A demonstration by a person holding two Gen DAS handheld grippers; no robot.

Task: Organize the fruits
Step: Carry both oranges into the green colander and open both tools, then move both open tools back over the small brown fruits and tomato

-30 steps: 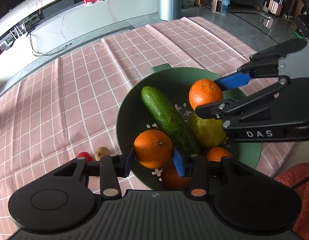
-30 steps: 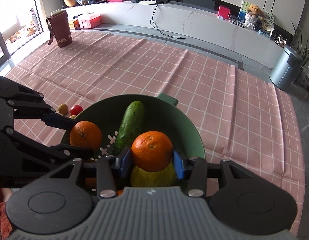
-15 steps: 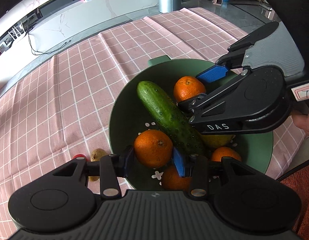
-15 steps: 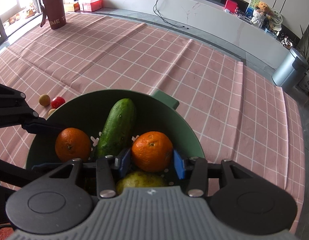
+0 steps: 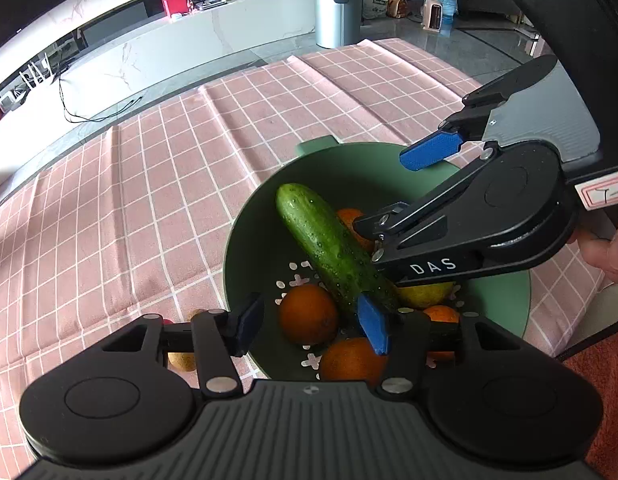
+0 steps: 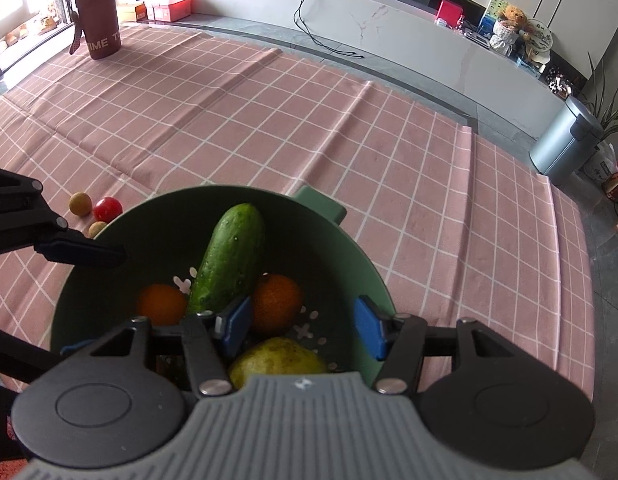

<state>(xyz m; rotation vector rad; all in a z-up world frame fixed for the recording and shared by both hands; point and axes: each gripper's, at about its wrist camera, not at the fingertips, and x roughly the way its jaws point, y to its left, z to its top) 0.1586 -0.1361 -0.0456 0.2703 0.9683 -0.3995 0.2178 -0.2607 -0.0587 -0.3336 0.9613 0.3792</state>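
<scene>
Pink cloth (image 6: 309, 128) — both tools spread, empty | oranges in bowl (image 6: 349, 248)

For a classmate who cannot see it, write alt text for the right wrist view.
The right gripper, jaws open and empty, hangs over a green colander bowl holding a cucumber, two oranges and a yellow-green pear. The bowl sits on a pink checked tablecloth, with a cherry tomato and small brown fruits beside it.
</scene>
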